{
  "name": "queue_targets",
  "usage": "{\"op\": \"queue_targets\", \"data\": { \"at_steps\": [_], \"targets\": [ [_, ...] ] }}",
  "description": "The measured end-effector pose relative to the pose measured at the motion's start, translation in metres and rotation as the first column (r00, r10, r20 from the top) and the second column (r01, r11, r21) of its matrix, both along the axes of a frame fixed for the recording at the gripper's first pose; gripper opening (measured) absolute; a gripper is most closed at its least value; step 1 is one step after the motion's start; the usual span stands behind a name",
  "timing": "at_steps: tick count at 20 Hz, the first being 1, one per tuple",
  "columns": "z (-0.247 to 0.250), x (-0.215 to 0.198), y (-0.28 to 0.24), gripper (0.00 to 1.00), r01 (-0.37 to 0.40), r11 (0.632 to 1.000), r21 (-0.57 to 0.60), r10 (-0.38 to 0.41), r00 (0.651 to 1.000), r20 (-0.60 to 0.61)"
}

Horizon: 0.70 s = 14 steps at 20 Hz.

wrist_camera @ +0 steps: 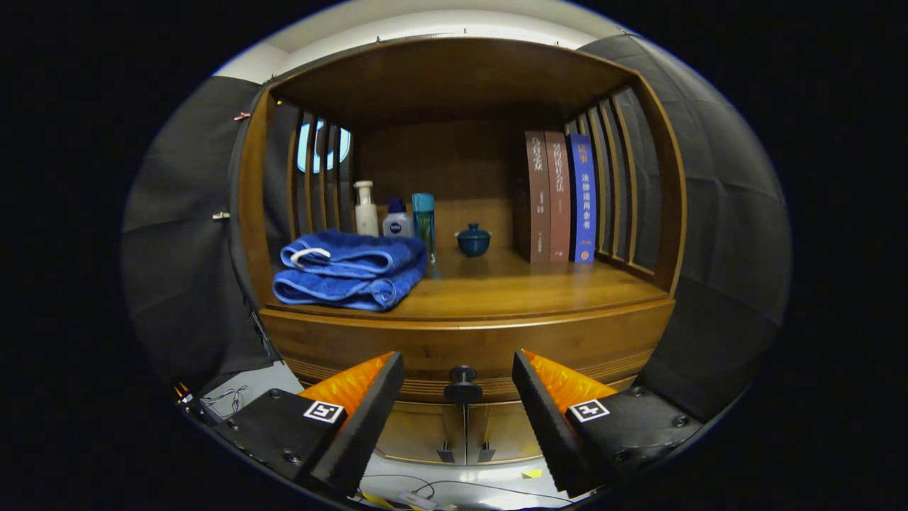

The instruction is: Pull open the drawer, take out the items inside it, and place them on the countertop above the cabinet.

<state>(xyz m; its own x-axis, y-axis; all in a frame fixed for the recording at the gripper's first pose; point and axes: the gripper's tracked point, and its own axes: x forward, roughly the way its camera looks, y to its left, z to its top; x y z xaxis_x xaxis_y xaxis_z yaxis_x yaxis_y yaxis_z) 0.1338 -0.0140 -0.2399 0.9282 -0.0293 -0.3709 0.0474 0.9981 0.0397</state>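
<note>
Gripper (457, 397) fingers spread wide, grasping nothing, touching nothing. Drawer (461, 348) closed beneath the countertop (511, 287); its dark knob (462, 383) sits between the fingers, just ahead.

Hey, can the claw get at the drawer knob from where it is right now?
Probably yes. The claw is open, and the dark drawer knob sits in the gap between its fingers, just ahead, with nothing in between. The drawer front looks closed.
</note>
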Motion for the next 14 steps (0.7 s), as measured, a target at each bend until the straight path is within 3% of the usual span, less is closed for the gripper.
{"op": "queue_targets", "data": {
  "at_steps": [5,6,7,10,14],
  "targets": [
    [-0.048,0.019,0.005,0.91,-0.01,1.0,0.003,0.011,0.996,-0.084],
    [-0.055,0.022,0.003,0.87,-0.006,1.0,-0.002,0.006,0.995,-0.095],
    [-0.061,0.024,0.004,0.74,-0.007,1.0,-0.004,0.007,0.994,-0.105],
    [-0.071,0.025,-0.003,0.68,0.022,0.999,-0.026,-0.025,0.993,-0.114],
    [-0.07,0.026,-0.004,0.46,0.021,0.999,-0.026,-0.024,0.995,-0.099]
  ]
}}
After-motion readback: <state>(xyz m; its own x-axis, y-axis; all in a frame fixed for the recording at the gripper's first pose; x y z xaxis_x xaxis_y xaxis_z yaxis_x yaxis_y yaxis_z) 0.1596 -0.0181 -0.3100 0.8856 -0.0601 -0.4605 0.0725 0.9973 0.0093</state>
